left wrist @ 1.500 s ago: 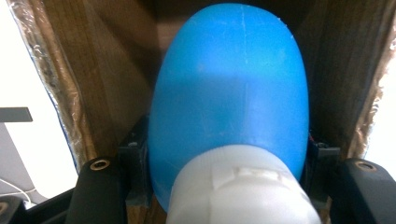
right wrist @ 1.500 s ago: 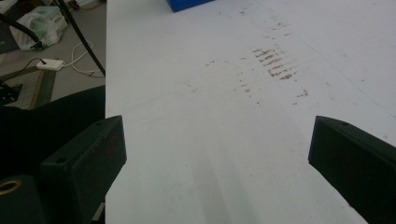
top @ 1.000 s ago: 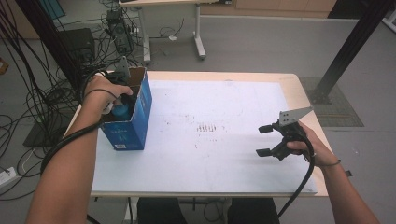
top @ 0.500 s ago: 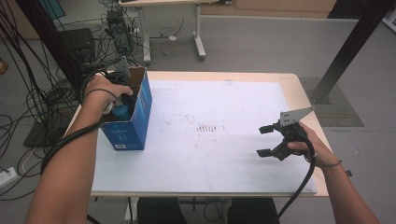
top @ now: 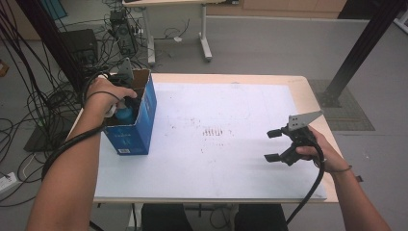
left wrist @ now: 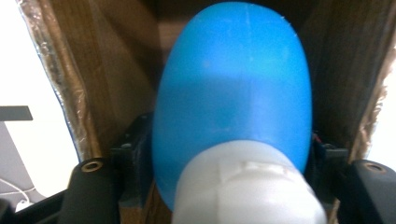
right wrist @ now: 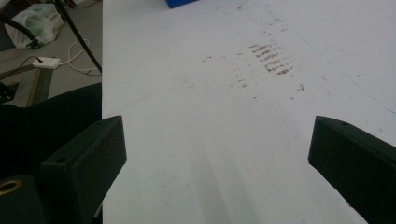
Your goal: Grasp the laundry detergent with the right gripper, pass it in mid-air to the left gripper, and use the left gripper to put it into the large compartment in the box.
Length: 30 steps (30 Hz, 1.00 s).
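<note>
Grey floor strewn with black cables (top: pixel 33 103) surrounds the white-topped table (top: pixel 216 159), whose surface carries a patch of faint reddish marks (top: pixel 214 131) ahead of the right gripper (top: pixel 273 145). Wide bare tabletop lies between the two grippers. At the table's left edge stands an open blue cardboard box (top: pixel 134 127), and the left gripper (left wrist: pixel 233 154) reaches down into it, mostly hidden in the high view by the hand (top: pixel 107 94) and the box wall. Inside, in the left gripper view, a blue bottle (left wrist: pixel 233 88) with a white cap (left wrist: pixel 247 186) sits between the jaws, brown box walls close on both sides; the bottle's far end is lost in shadow. The jaws press against its sides, holding it. The right gripper hovers near the table's right edge, well apart from the box, jaws spread wide with nothing between them. One box corner (right wrist: pixel 180 3) shows, cut off, at the top of the right gripper view.
</note>
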{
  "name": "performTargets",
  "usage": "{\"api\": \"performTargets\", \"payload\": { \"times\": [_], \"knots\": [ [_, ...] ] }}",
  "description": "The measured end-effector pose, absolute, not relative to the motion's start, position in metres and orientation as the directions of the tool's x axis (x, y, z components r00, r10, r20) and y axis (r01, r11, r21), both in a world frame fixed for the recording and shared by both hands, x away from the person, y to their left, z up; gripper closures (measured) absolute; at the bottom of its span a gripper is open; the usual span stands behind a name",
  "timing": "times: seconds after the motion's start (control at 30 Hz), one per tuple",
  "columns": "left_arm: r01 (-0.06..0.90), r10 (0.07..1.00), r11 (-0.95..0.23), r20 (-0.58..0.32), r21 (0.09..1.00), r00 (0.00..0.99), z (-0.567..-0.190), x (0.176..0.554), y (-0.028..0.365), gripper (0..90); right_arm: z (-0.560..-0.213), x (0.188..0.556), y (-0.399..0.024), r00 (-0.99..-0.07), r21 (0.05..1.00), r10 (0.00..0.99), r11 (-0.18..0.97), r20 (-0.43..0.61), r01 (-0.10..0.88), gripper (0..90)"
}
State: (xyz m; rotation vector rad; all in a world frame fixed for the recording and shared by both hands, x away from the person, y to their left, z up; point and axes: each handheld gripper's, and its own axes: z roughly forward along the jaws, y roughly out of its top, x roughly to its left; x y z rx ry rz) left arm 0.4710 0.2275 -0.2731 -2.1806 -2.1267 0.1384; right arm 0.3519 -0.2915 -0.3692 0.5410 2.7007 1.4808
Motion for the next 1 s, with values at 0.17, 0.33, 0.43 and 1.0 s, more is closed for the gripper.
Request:
{"api": "performTargets", "payload": {
  "times": [0.17, 0.33, 0.43, 1.0],
  "knots": [
    [0.991, 1.0, -0.027, 0.001, -0.132, 0.027, -0.272, 0.471, 0.227, 31.0, -0.369, 0.352, -0.291, -0.941, 0.822, 0.301, 0.489, 0.154, 0.291, 4.3],
    [0.991, 0.999, -0.032, 0.007, -0.128, 0.033, -0.267, 0.47, 0.225, 32.5, -0.37, 0.352, -0.291, -0.94, 0.821, 0.302, 0.49, 0.156, 0.294, 4.3],
    [0.992, 1.0, -0.03, -0.003, -0.122, 0.03, -0.259, 0.469, 0.227, 31.8, -0.37, 0.351, -0.291, -0.94, 0.821, 0.304, 0.49, 0.154, 0.293, 4.3],
    [0.997, 0.999, -0.047, -0.014, -0.064, 0.046, -0.211, 0.459, 0.222, 30.8, -0.366, 0.35, -0.287, -0.945, 0.825, 0.293, 0.492, 0.146, 0.28, 4.3]
  ]
}}
